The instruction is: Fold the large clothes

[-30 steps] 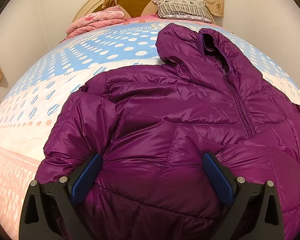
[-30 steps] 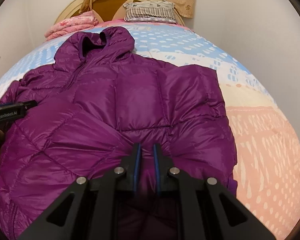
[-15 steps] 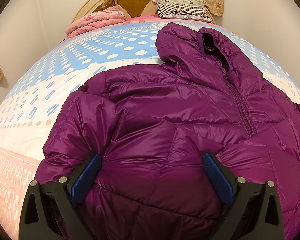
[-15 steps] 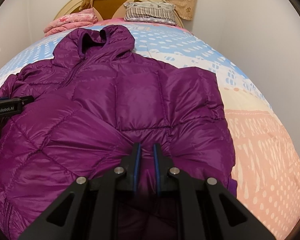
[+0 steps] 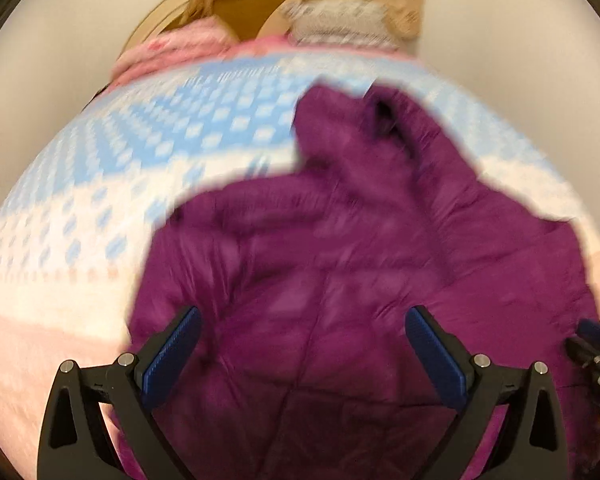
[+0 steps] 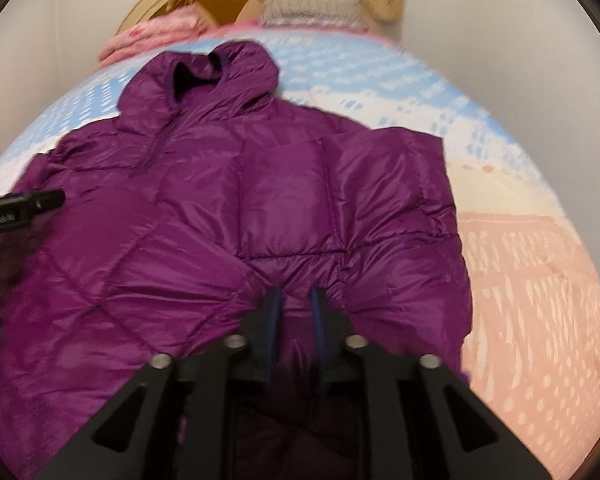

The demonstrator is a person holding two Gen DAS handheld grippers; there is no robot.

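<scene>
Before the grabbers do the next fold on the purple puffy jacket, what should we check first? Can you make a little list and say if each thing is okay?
1. Purple jacket lies on the bed, hood toward the pillows: ok.
2. Both sleeves folded in over the body: cannot tell; the pictures are blurry.
3. Left gripper is open with nothing between its pads: ok.
4. Right gripper has let go: not ok yet; its jaws are opening, and puckered jacket fabric is between them.
5. The two grippers are apart, not bumping: ok.
6. Bed beside the jacket is free of other things: ok on the sides in view.
</scene>
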